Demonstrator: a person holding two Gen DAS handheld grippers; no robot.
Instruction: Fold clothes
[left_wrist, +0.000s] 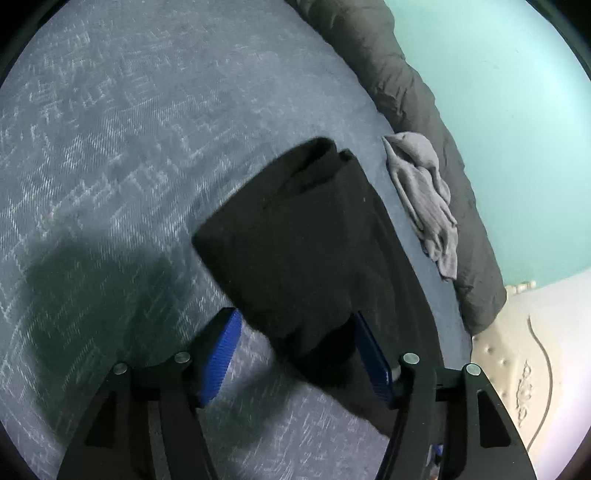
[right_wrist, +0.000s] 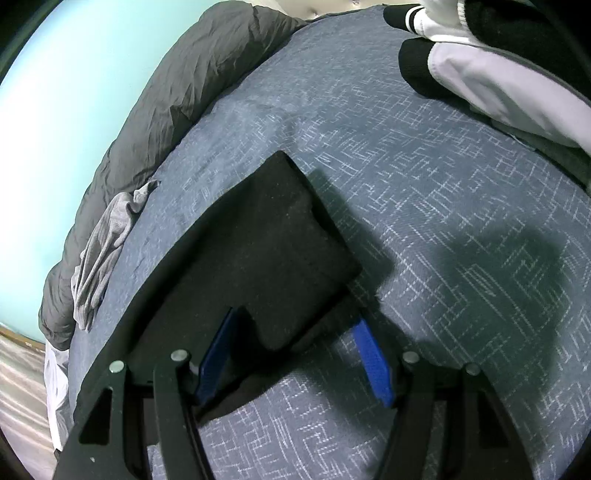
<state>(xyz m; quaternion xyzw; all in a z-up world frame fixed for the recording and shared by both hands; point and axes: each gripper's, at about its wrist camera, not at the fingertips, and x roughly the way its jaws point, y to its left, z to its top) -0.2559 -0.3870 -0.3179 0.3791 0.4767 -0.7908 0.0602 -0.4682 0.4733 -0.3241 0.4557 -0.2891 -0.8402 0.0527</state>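
We see black garment (left_wrist: 314, 236) folded on bed (left_wrist: 110, 147): soft, limp, light; take by corners. Left gripper (left_wrist: 295, 354) and right gripper (right_wrist: 291, 354) both spread, clamping nothing.

Both views fisheye: strong barrel bend, dark vignette at corners. Light cool, moderate, from above. Soft broad shadow on blue bedspread (left_wrist: 110, 147) left of black folded garment (left_wrist: 306, 240) in left view, right of it in right view. Left view motion-smeared, weave streaked; right view sharper. Teal wall (right_wrist: 48, 110) beyond garment bright, slightly washed.
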